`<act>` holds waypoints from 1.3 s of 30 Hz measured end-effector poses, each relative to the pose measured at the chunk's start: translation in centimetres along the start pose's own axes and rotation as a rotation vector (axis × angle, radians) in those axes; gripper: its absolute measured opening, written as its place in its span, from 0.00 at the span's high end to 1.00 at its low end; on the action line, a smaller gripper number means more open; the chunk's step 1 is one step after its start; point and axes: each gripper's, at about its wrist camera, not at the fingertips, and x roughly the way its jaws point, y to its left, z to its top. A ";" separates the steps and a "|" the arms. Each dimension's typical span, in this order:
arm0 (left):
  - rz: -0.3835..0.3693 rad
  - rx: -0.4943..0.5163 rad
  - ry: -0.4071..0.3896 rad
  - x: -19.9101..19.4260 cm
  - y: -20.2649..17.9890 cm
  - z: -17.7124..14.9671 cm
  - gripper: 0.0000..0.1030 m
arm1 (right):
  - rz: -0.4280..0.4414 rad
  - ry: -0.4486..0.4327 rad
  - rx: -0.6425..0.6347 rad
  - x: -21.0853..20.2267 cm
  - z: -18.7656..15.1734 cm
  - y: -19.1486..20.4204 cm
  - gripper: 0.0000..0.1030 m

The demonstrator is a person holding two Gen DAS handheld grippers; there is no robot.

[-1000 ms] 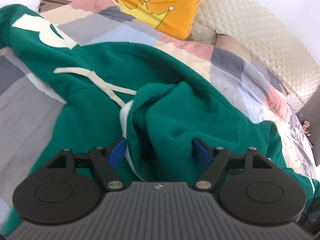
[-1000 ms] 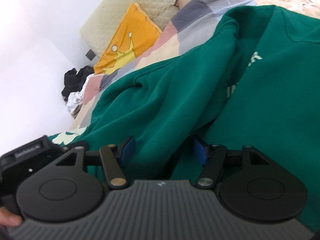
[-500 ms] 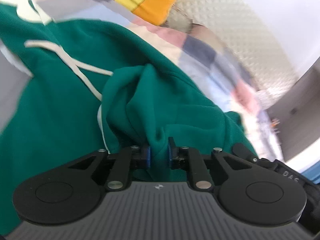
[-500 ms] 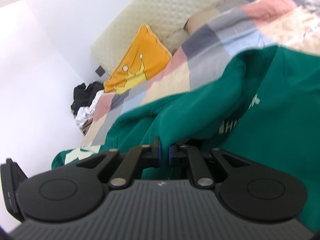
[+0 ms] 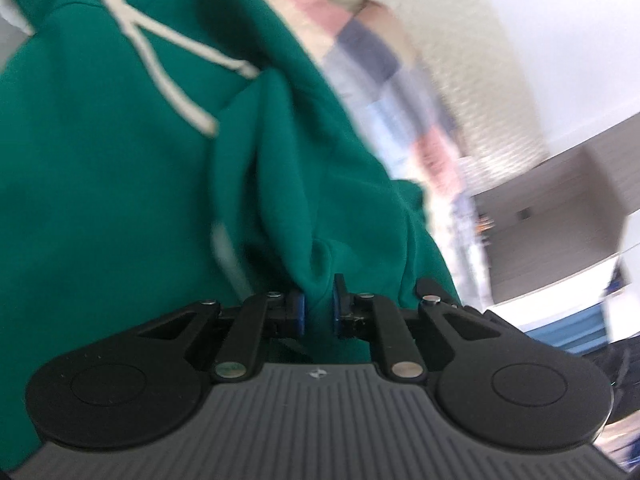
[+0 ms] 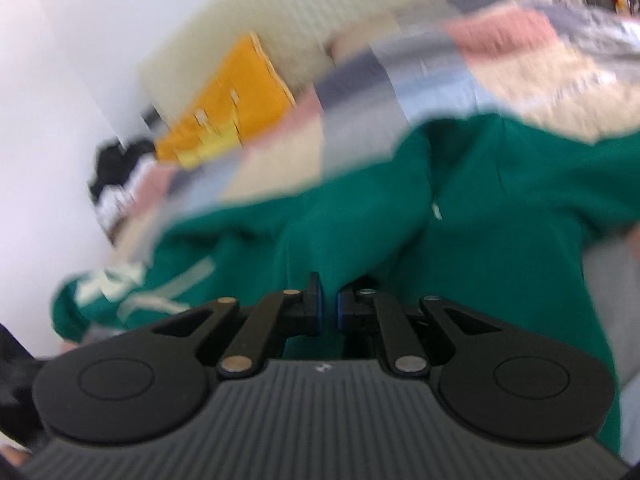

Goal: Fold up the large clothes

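Note:
A large green hoodie [image 5: 120, 184] with a cream drawstring [image 5: 168, 80] fills the left wrist view, lying on a patchwork bedspread [image 5: 376, 68]. My left gripper [image 5: 319, 306] is shut on a bunched fold of the green fabric, which bulges out between its blue pads. In the right wrist view the same green hoodie [image 6: 500, 220] spreads across the middle, blurred, with pale lettering at its left end. My right gripper [image 6: 329, 306] is shut on another fold of it, the cloth rising in a ridge from between the pads.
A yellow cushion [image 6: 232, 108] leans on the quilted cream headboard [image 6: 360, 12] at the back. Dark and white clothes [image 6: 116, 184] lie heaped at the bed's far left corner. A white wall stands behind. A grey cabinet [image 5: 560, 216] shows at the right of the left wrist view.
Both grippers went from open around the green fabric to shut on folds of it. The left view has tilted and moved closer to the hoodie; the right view has risen, lifting cloth.

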 end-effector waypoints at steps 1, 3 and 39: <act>0.038 0.021 0.009 0.4 0.1 -0.2 0.86 | -0.005 0.037 0.012 0.8 -0.7 -0.5 0.90; 0.084 0.044 0.032 1.2 0.3 -0.6 0.86 | -0.018 0.080 0.008 1.8 -2.0 -0.9 0.91; 0.161 0.625 -0.259 -14.7 -12.0 -13.0 0.40 | -0.086 -0.194 -0.267 -21.5 -7.2 3.3 0.28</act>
